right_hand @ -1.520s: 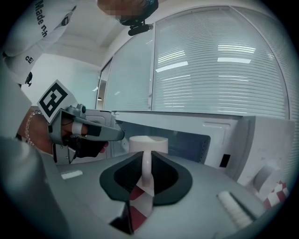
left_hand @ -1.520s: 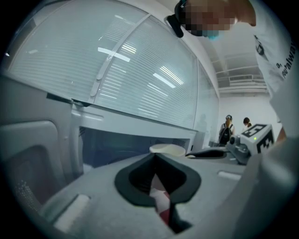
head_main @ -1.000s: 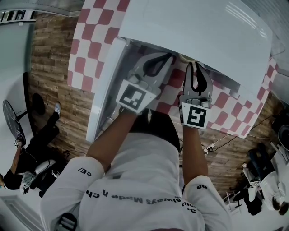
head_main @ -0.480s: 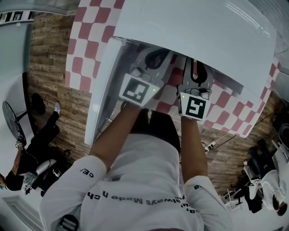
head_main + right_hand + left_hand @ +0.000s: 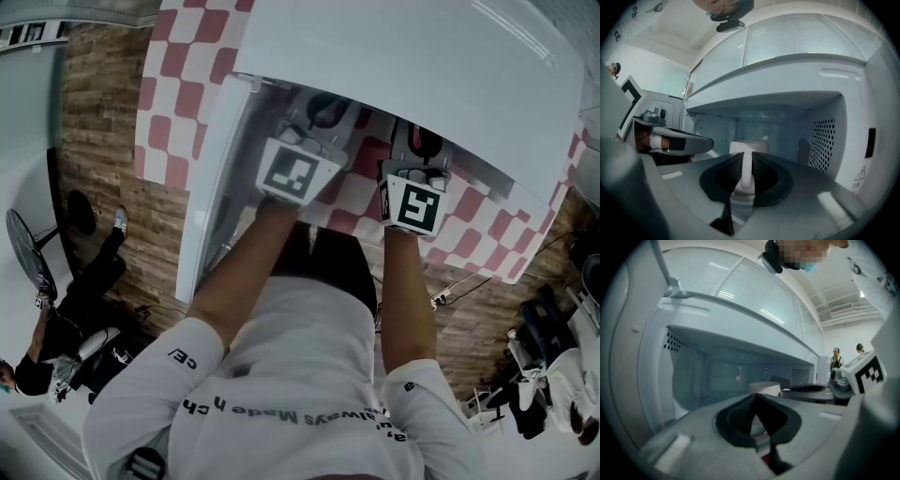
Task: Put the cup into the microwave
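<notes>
Two grippers are sitting side by side in the open mouth of the microwave [image 5: 422, 66], their fingertips hidden under its white top in the head view, where only the marker cubes [image 5: 298, 173] and the person's bare forearms [image 5: 234, 281] are showing.

The right gripper [image 5: 746, 161] is gripping the cup [image 5: 749, 146]. Its dark fingers [image 5: 764, 173] are clenching the white handle [image 5: 746, 174], which is standing upright between them. The pale cup body is sitting just beyond the fingertips, inside the cavity, with the back wall [image 5: 764, 124] behind it and the perforated side wall [image 5: 824, 140] off to the right of the fingers. The cup's base is hiding behind the gripper's own body, so whether it is resting on the oven floor cannot be told.

The left gripper [image 5: 754, 398] is holding nothing. Its fingers [image 5: 740, 416] are pressing together, tip against tip, with no object between them. The cup is showing just past those tips and slightly to their right, between them and the right gripper's fingers. The microwave door [image 5: 628, 357] is hanging open to the left of the left fingers.

Below the microwave a red-and-white checked cloth [image 5: 169, 103] is lying, and a wood-patterned floor [image 5: 103, 141] is showing beside it.
</notes>
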`<state>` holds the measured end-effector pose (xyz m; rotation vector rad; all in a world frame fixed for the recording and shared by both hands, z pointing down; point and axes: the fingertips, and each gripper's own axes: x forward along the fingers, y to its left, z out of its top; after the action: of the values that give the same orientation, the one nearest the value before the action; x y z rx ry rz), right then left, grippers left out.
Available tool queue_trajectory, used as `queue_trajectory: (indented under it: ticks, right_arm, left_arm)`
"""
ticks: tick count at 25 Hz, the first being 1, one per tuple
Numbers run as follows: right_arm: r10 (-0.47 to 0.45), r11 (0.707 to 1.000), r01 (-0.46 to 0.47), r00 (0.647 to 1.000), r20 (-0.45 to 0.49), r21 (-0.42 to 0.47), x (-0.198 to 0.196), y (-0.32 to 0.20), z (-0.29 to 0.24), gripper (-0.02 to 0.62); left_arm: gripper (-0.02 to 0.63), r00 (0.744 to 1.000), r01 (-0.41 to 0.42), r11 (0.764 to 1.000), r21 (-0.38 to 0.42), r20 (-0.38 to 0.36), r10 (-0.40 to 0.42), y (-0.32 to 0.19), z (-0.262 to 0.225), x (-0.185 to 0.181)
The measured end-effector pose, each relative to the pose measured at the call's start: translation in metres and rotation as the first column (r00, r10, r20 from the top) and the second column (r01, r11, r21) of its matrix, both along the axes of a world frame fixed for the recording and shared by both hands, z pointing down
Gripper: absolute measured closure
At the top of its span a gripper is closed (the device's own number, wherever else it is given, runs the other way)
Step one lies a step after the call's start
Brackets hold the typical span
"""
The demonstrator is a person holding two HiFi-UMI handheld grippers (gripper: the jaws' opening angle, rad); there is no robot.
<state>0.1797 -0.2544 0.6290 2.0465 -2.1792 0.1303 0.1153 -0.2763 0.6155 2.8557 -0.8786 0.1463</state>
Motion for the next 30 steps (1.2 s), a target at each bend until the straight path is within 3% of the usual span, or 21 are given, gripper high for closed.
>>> queue_trajectory:
  ticks: [7, 16, 18, 21, 30]
  right_arm:
    - [-0.011, 1.0, 0.011, 1.0, -0.004, 0.0, 0.003, -0.003, 0.008, 0.546]
    - [-0.036, 0.996, 0.039, 0.999, 0.04, -0.074, 0.005, 0.003, 0.024, 0.541]
    - [-0.044, 0.995, 0.049, 0.998, 0.055, -0.09, 0.004, 0.005, 0.023, 0.51]
    - [-0.046, 0.993, 0.051, 0.997, 0.057, -0.106, 0.003, 0.013, 0.013, 0.468]
    - [-0.069, 0.99, 0.073, 0.997, 0.044, -0.121, 0.006, 0.048, -0.036, 0.486]
  left_arm:
    - [0.603, 1.0, -0.011, 1.0, 0.003, -0.002, 0.011, -0.002, 0.002, 0.002]
    - [0.603, 1.0, -0.007, 1.0, -0.019, 0.014, 0.008, 0.011, -0.004, -0.001]
    - [0.601, 1.0, 0.002, 0.999, -0.035, 0.018, -0.001, 0.015, -0.007, -0.005]
    - [0.601, 0.999, -0.003, 0.999, -0.051, 0.049, 0.005, 0.025, -0.013, -0.01]
    - [0.601, 0.998, -0.031, 0.998, -0.056, 0.058, 0.034, 0.05, -0.055, -0.02]
